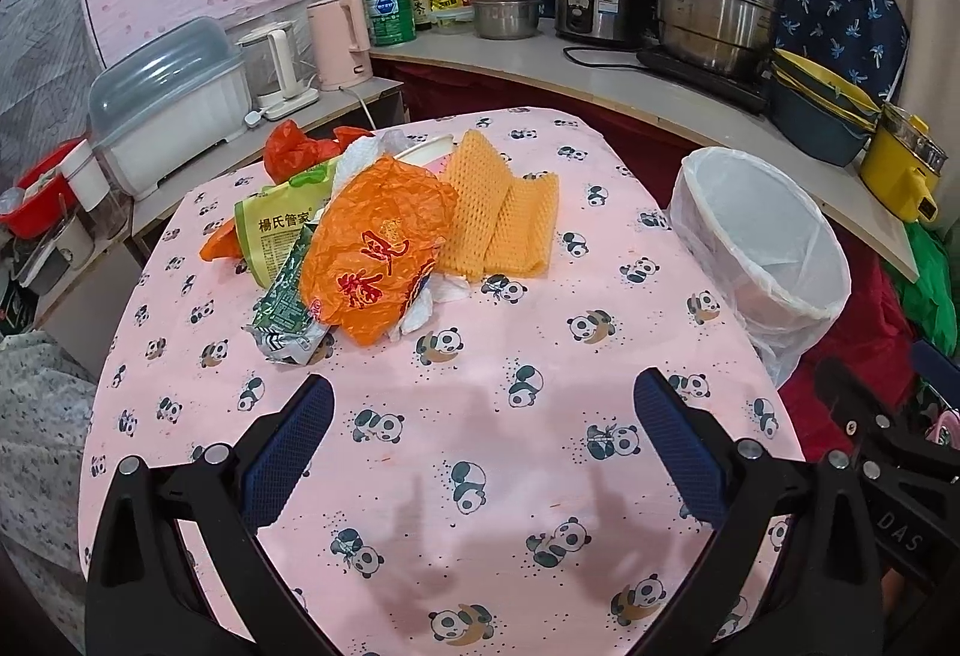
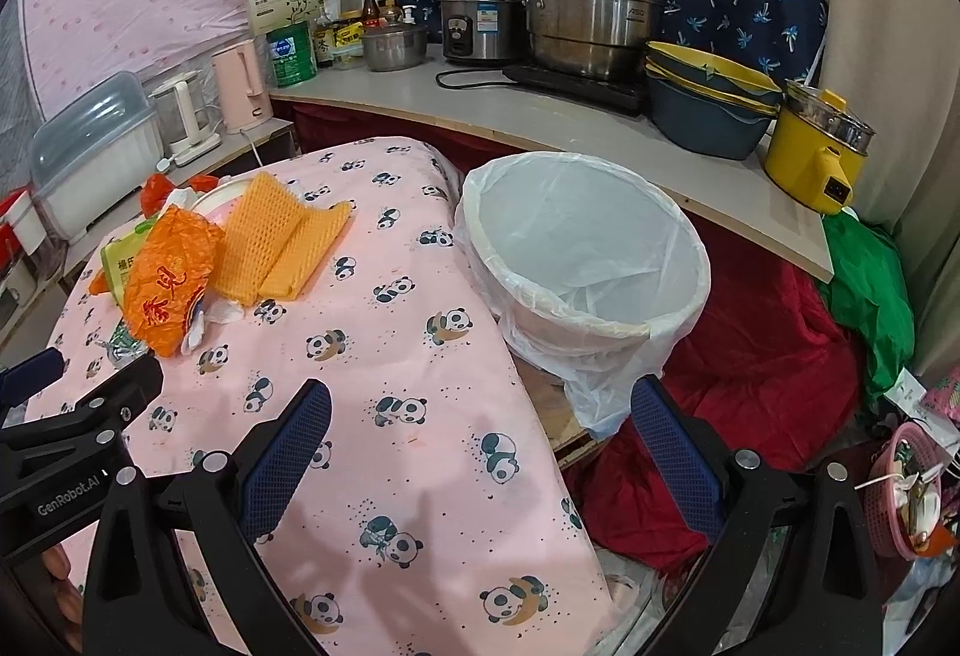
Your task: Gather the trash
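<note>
Two foam nets [image 1: 501, 209], one lined bin [image 2: 585, 251]

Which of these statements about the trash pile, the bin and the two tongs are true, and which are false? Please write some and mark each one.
1. Both tongs, left and right, are open and hold nothing. True.
2. The bin already holds several wrappers. False: only its white liner shows inside.
3. The yellow foam net lies on the panda cloth. True.
4. The orange bag hangs on the bin rim. False: it lies in the pile on the table.
</note>
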Tool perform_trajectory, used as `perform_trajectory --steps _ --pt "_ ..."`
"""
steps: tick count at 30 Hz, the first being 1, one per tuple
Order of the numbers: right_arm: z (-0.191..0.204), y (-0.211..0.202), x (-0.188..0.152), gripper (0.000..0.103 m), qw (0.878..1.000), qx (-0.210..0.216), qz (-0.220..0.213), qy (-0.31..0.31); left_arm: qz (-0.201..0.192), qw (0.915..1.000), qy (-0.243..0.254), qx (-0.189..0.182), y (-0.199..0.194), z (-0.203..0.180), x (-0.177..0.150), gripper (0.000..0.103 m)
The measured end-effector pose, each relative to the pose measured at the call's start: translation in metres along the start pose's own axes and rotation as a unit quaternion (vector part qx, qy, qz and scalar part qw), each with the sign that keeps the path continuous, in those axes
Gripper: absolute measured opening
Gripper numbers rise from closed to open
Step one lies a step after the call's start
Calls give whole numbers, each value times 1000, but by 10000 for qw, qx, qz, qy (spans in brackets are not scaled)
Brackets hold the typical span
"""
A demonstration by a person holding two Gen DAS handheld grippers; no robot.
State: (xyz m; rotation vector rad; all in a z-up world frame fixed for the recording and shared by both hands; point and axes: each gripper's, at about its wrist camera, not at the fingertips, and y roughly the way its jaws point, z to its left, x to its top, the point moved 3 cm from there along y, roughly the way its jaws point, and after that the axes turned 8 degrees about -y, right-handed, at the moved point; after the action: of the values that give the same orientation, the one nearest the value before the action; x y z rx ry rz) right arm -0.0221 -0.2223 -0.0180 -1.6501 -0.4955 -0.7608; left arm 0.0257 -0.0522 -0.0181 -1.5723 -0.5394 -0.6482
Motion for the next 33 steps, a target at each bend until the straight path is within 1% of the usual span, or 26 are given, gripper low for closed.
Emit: perform_trajectory --steps 21,33 --pt "-7 3 2 96 10000 -20 30 47 59 10000 3 -19 6 -6 2 95" --pt "-3 10 5 96 10000 -35 76 28 114 9999 -65 20 16 4 5 95"
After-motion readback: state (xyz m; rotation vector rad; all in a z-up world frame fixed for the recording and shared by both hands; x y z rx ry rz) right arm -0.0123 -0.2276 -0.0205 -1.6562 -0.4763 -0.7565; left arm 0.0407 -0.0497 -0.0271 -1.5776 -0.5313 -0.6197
